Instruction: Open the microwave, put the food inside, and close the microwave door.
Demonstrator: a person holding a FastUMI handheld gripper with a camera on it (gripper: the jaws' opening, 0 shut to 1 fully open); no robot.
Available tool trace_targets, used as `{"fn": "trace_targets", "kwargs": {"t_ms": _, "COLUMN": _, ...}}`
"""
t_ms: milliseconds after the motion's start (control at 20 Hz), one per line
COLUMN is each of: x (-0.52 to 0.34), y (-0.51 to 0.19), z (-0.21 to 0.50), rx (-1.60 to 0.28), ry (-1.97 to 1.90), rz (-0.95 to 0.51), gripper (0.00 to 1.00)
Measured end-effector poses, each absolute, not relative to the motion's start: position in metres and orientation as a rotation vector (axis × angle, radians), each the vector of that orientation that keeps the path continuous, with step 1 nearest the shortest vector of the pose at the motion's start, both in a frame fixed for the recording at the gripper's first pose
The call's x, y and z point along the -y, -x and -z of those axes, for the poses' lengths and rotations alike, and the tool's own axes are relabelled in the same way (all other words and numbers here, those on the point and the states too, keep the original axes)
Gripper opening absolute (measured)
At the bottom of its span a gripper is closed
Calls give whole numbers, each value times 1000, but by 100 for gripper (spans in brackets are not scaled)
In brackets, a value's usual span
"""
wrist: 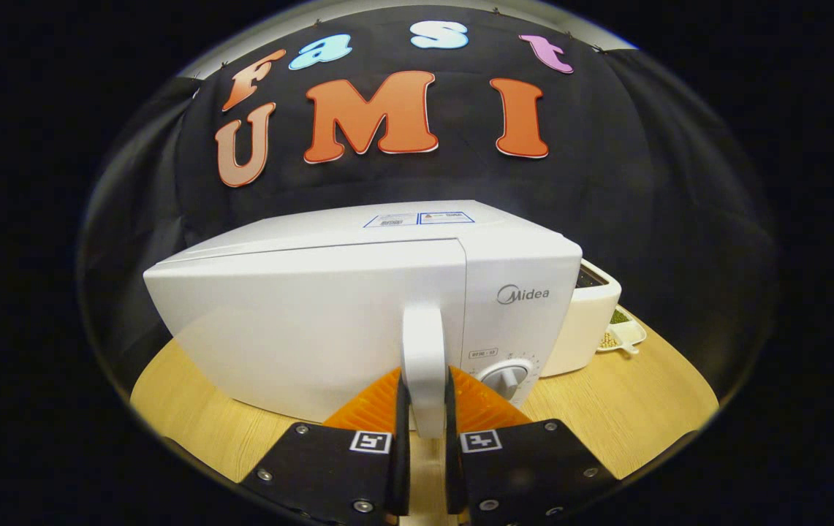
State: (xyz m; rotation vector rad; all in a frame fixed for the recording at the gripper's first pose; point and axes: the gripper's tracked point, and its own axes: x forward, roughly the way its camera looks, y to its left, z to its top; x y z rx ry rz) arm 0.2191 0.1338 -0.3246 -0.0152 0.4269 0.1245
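Observation:
A white microwave (300, 321) stands on a round wooden table (628, 409), its door closed flush with the body. A white vertical handle (424, 351) runs down the door's right side, beside the control panel with a round dial (508, 378). My gripper (424, 409) is shut on this handle: one finger presses each side of its lower part. No food item lies between the fingers.
To the right of the microwave stands a white appliance (592, 314) with a dark top opening. Beyond it lies a small white tray (621, 332) with green and yellowish bits. Bare table extends on the right and in front on the left.

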Motion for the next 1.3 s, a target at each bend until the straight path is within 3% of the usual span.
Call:
{"fn": "trace_targets", "kwargs": {"t_ms": 150, "x": -133, "y": -217, "z": 325, "rx": -433, "ry": 17, "rz": -79, "gripper": 12}}
{"fn": "trace_targets", "kwargs": {"t_ms": 350, "x": -132, "y": -208, "z": 324, "rx": -451, "ry": 15, "rz": -59, "gripper": 12}}
{"fn": "trace_targets", "kwargs": {"t_ms": 550, "x": -137, "y": -153, "z": 317, "rx": -386, "ry": 71, "rz": -68, "gripper": 11}}
{"fn": "trace_targets", "kwargs": {"t_ms": 1300, "x": -203, "y": -6, "z": 312, "rx": -427, "ry": 73, "rz": -113, "gripper": 11}}
